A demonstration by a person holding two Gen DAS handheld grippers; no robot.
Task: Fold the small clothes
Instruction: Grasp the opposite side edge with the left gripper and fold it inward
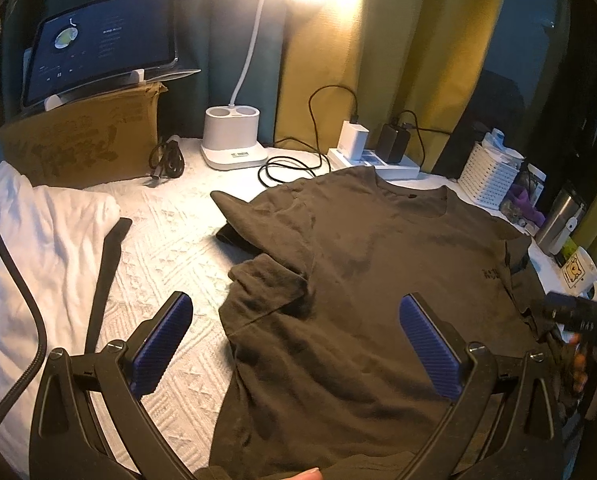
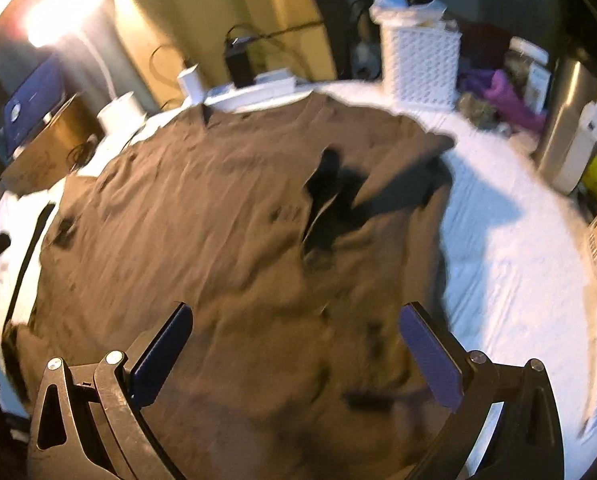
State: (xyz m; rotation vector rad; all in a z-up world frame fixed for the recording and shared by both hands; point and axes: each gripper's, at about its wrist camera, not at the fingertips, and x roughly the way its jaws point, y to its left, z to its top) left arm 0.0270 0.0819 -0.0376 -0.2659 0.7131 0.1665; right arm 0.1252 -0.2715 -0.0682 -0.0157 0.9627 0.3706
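White bedspread, possibly blurred T-shirt.

I see one dark brown t-shirt spread mostly flat on the white bed, collar away, left sleeve folded inward, slightly wrinkled.

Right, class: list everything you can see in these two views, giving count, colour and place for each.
T-shirt: one, dark brown, spread on the bed.
Bedcover: one, white, under the shirt.
Desk lamp: one, white, lit, at the back.
Tablet: one, dark screen, on the cardboard box.
Power strip: one, white, with chargers.
Basket: one, white, right.
Flask: one, steel, right.
Left gripper: open.
Right gripper: open.
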